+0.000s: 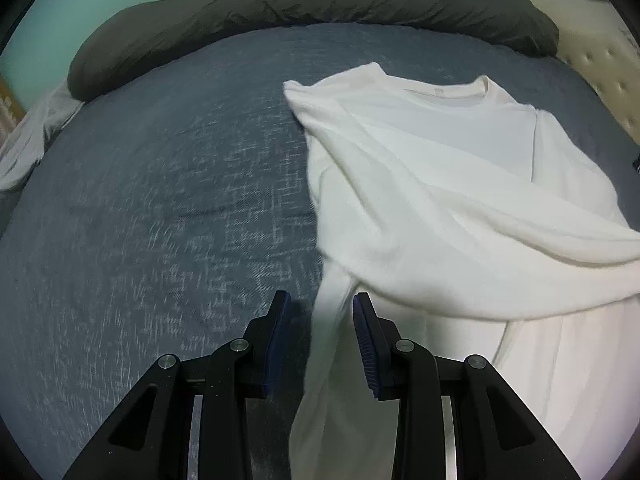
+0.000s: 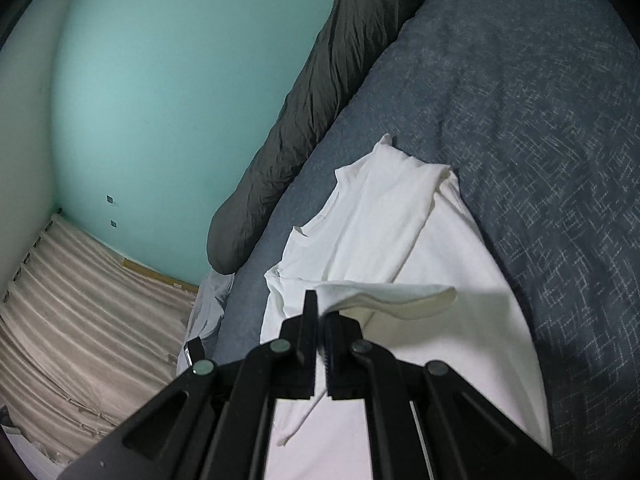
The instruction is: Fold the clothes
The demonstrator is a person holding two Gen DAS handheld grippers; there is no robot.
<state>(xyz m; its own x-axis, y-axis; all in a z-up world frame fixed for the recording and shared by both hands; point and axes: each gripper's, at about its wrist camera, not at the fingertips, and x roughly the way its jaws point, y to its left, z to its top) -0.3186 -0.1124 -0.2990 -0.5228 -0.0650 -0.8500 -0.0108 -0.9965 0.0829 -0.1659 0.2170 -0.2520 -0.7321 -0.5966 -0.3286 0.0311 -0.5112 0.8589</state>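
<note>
White long-sleeved shirt [image 1: 460, 168] spread on blue-grey bedspread [image 1: 160, 200], one sleeve folded across its chest, right gripper [image 2: 320, 312] pinching a raised sleeve fold, left gripper [image 1: 322, 304] parted astride a hanging strip of shirt fabric, dark bolster [image 1: 280, 4] along teal wall [image 2: 160, 80]

Dim, cool, even light; soft shadows, motion blur on the bedspread [image 1: 160, 208], heavy fisheye bending, dark corners.
</note>
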